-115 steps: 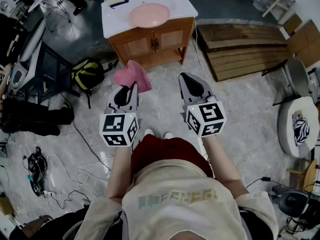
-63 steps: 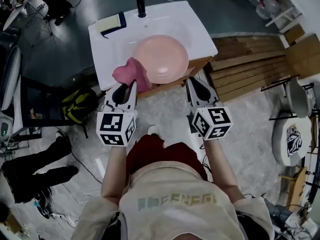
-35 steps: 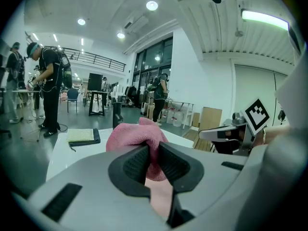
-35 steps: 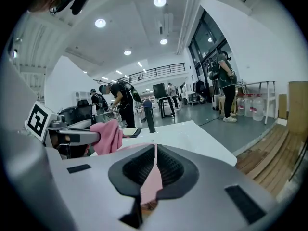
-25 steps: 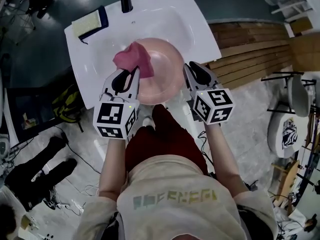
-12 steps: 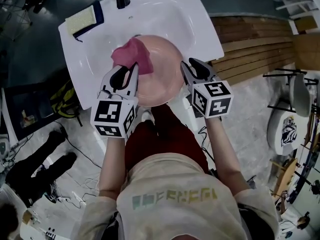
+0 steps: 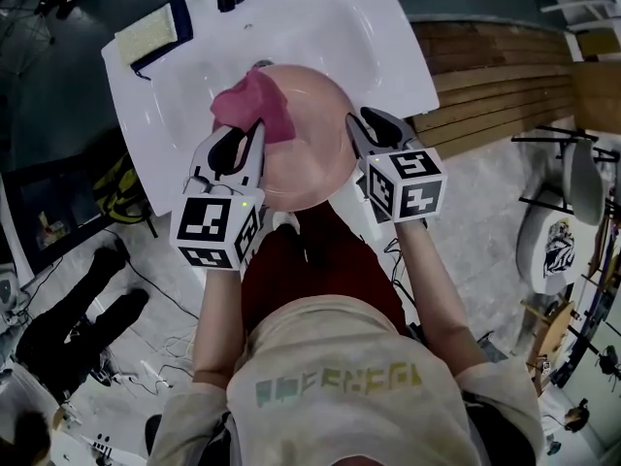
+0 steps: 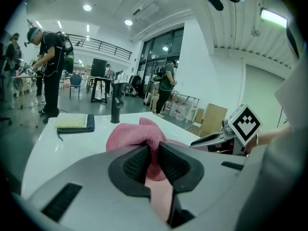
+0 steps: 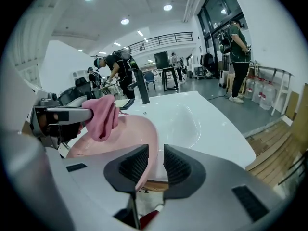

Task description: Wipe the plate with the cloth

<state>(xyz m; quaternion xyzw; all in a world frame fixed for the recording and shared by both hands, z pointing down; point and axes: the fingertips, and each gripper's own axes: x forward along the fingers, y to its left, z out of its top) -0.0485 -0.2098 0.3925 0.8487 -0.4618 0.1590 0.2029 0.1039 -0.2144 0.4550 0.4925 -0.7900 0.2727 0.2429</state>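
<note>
Over the sink [image 7: 330, 17], the plate [image 7: 310, 153] is clamped by its rim in the right gripper [image 9: 155, 153] while the cloth [image 7: 257, 105] is clenched in the left gripper [image 8: 153, 150] over the sink's middle, so the plate could be levered loose if pressed too hard.

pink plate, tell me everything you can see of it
The plate is round, shallow, pale pink and smooth, plastic by its look. It is over the white sink, near its front edge. The right gripper is clamped on its right rim. The darker pink cloth, pinched in the left gripper, hangs over its upper left part; contact is unclear.
</note>
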